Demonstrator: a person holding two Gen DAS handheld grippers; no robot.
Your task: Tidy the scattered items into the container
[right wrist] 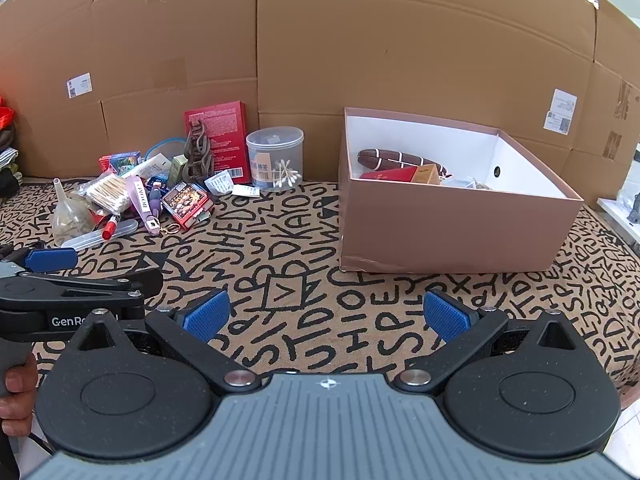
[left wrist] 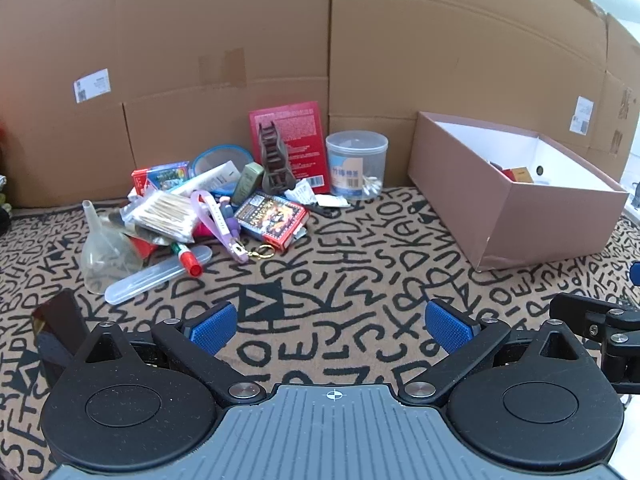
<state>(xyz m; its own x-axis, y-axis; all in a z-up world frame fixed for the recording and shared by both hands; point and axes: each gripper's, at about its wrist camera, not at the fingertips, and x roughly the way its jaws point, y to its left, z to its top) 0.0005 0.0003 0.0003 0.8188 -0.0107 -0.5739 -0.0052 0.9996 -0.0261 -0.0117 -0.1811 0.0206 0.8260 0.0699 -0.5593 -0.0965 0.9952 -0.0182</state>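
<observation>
Box (right wrist: 452, 228) part-filled | left tool (left wrist: 336, 326) wide apart, empty | right tool (right wrist: 326, 316) wide apart, empty

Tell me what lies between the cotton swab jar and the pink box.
Nothing: only bare lettered mat separates the cotton swab jar from the pink box, clearest in the right wrist view.

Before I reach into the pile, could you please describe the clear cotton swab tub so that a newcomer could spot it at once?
Start at the pink cardboard box on the lettered mat, then look left to the pile along the cardboard wall. The cotton swab tub stands upright at the pile's right edge, beside the red booklet. It alone is a clear lidded cylinder, blue-labelled, with white swabs inside.
</observation>
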